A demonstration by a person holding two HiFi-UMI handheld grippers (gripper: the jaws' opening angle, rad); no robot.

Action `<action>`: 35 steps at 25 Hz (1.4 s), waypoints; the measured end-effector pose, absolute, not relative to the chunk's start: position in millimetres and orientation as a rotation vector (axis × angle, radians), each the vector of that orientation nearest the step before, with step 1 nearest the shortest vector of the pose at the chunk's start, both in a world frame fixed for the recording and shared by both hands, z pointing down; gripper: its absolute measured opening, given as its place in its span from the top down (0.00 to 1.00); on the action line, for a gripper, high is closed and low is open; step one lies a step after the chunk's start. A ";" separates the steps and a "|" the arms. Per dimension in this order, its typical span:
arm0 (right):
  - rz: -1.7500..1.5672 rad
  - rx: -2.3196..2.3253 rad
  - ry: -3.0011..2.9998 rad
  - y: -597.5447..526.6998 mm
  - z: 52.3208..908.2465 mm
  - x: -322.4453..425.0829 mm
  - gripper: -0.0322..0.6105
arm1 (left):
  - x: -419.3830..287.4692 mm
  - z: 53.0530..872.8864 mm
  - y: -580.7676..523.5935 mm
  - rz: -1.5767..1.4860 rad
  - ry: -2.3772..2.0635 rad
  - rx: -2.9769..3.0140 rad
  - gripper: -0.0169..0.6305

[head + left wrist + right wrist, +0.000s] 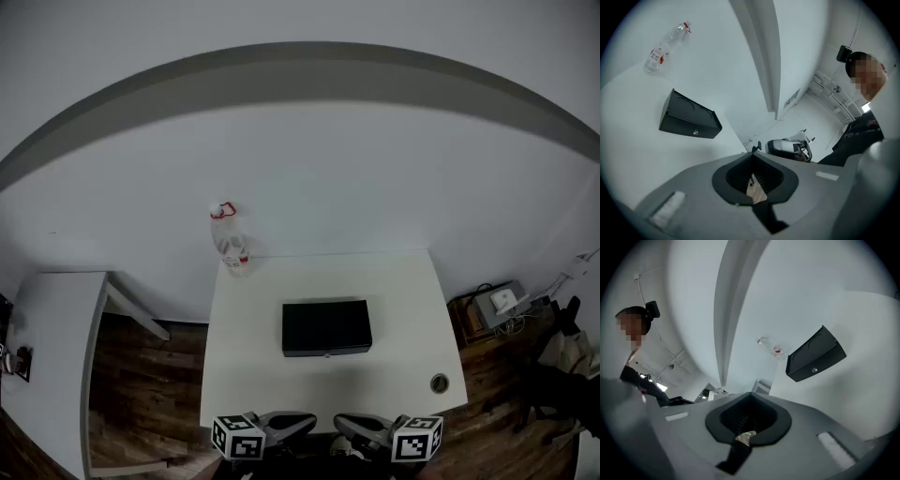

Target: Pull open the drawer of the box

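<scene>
Black rectangular box (326, 327), likely light and slide-prone; best taken by small silver knob (326, 354) at 6 o'clock. Left hand-held gripper (309, 422) and right hand-held gripper (339, 424) closed, empty.

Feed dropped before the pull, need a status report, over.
Left gripper and right gripper shut, empty, at near edge of table. Black box drawer closed, untouched. Path clear; plastic bottle off at far corner.

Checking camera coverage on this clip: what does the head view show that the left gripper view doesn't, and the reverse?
Head view only: a small round metal disc near the white table's front right corner, and brown wooden flooring. Left gripper view only: a person in dark clothing. Both: the black rectangular box and the clear plastic bottle with a red cap.
</scene>
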State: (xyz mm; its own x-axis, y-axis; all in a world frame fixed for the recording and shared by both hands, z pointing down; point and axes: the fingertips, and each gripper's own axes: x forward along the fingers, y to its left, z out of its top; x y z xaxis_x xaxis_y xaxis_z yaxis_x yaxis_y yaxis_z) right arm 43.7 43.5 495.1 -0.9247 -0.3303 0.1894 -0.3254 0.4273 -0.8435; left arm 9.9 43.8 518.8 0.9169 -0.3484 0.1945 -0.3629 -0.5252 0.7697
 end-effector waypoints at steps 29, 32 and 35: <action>-1.612 -0.919 2.602 -1.2 543.1 54.2 0.90 | -42.7 546.3 -44.6 0.329 -0.738 2.337 0.97; -1.606 -0.955 2.600 -11.7 547.9 52.2 0.90 | -47.6 553.1 -66.5 0.411 -0.777 2.369 0.97; -1.606 -1.003 2.595 -24.5 555.7 52.3 0.89 | -52.2 562.5 -88.5 0.521 -0.816 2.407 0.97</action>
State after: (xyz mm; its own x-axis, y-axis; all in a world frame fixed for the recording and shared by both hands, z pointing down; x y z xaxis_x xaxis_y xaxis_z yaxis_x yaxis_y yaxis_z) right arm 52.3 -24.5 555.7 -0.8026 -0.4688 0.3689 -0.5393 0.3058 -0.7847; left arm -52.2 -88.5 562.5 0.7419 -0.4364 0.5090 -0.6453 -0.6707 0.3657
